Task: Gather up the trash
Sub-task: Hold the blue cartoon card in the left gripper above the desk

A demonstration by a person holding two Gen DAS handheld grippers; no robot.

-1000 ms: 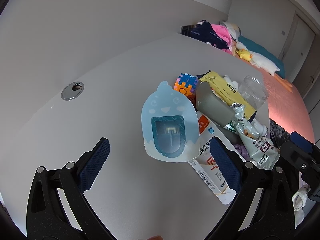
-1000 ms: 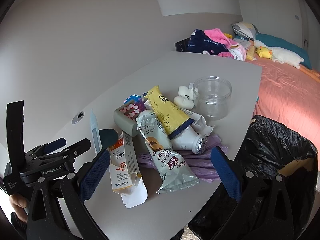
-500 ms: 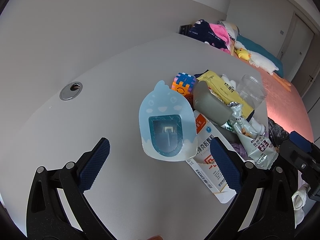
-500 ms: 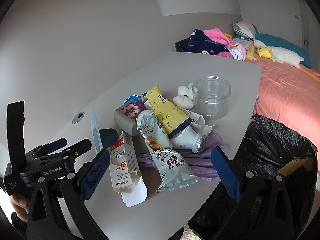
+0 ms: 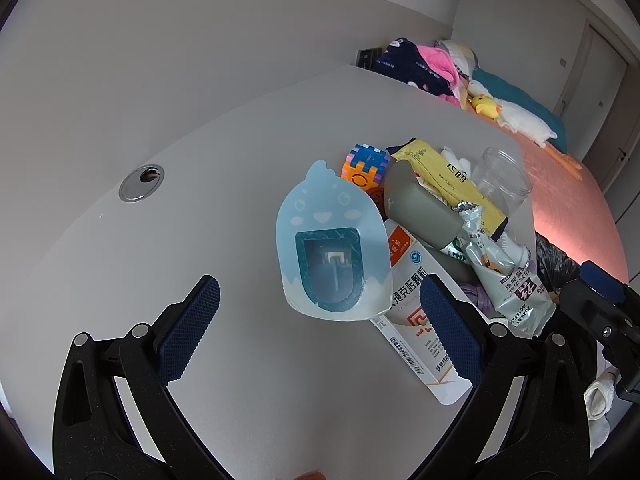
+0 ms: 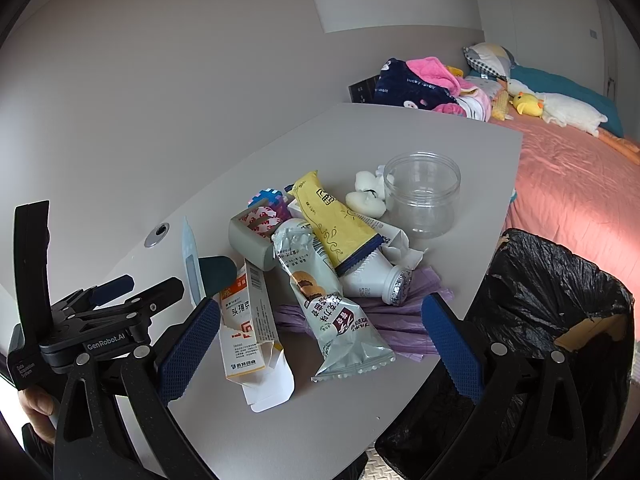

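At the three o'clock edge of one grey table (image 6: 460,132), one black trash bag (image 6: 560,300) is gaping open. One pile of trash is lying mid-table: one purple plastic bag (image 6: 400,316) underneath, one white medicine box (image 6: 248,320), one silver snack wrapper (image 6: 324,300), one yellow wrapper (image 6: 336,216), one grey box (image 6: 248,240), one white bottle (image 6: 372,280) and one clear jar (image 6: 422,196) at one o'clock. One light-blue blister card (image 5: 332,248) is standing upright just beside the pile at nine o'clock. The left gripper (image 5: 320,320) and the right gripper (image 6: 320,340) are each hovering with jaws spread wide, holding nothing.
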